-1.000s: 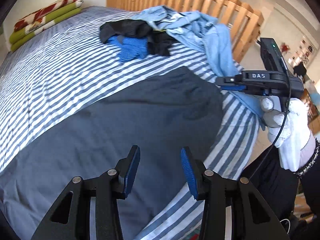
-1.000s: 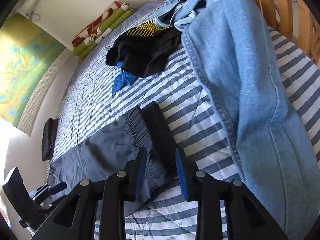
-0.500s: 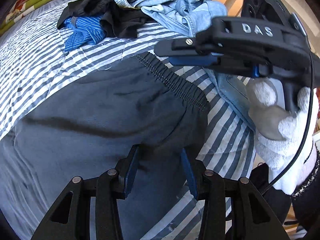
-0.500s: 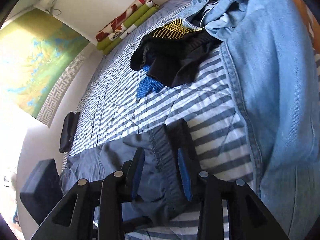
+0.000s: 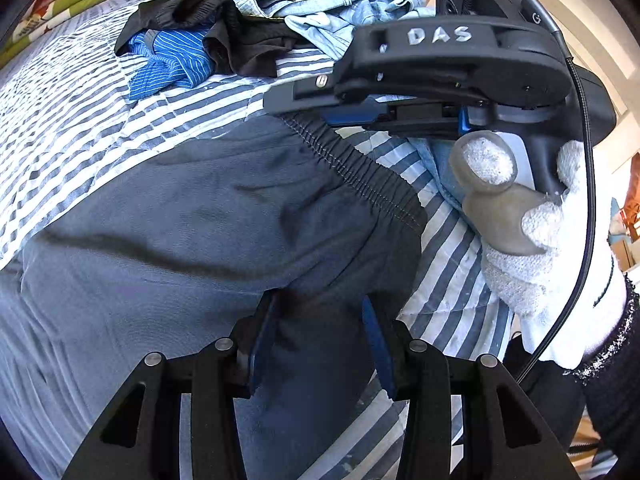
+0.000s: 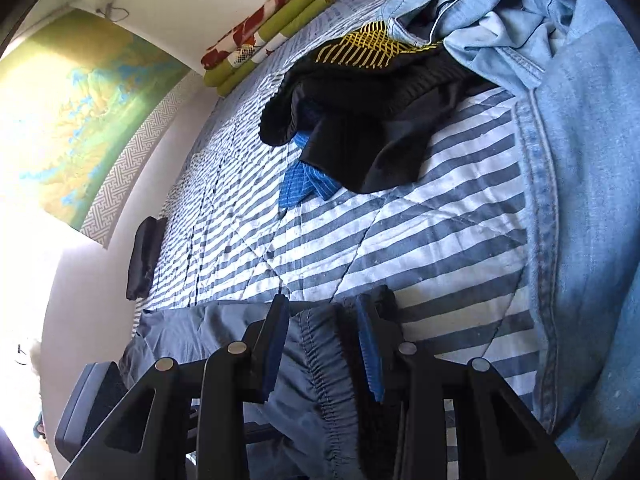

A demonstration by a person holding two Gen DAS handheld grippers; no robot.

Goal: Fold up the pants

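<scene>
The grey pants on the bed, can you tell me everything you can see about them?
The grey pants look like soft, thin, slightly wrinkled fabric, spread flat on the striped bedspread. A gathered elastic waistband runs along one end. The left gripper straddles their near edge, and the right gripper straddles the waistband corner. Neither has clearly pinched the cloth yet.

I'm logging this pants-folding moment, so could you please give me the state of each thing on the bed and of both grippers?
Dark grey elastic-waist pants: spread flat, unfolded.
Left gripper: open, straddling the pants' near waist corner.
Right gripper: open, straddling the waistband's far end.
Light blue denim garments: crumpled, unfolded.
Black garment: heaped.
Blue striped shirt: bunched, partly under the black garment.
Blue-and-white striped quilt: spread over the bed.
</scene>
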